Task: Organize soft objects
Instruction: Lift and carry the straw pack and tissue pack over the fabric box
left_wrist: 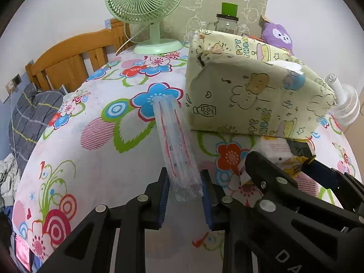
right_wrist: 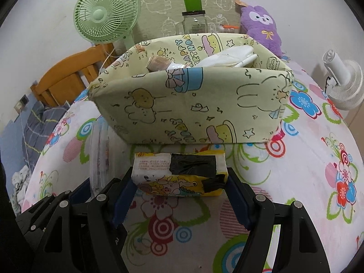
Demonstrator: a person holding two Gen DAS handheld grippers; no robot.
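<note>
A yellow cartoon-print box (left_wrist: 250, 95) (right_wrist: 193, 104) stands on the flowered table cover and holds white cloth (right_wrist: 229, 58) and a roll (right_wrist: 159, 63). My left gripper (left_wrist: 184, 193) is shut on a clear plastic sleeve (left_wrist: 176, 141) that points toward the box's left corner; it also shows in the right wrist view (right_wrist: 99, 154). My right gripper (right_wrist: 180, 193) is shut on a yellow tissue pack (right_wrist: 179, 173) just in front of the box; the pack also shows in the left wrist view (left_wrist: 275, 152).
A green fan (left_wrist: 145, 11) (right_wrist: 105, 13) stands behind the box at the left. A glass jar (right_wrist: 193, 22), a purple plush toy (right_wrist: 261, 27) and a white fan (right_wrist: 341, 84) stand at the back and right. A wooden bed frame (left_wrist: 70, 61) lies left.
</note>
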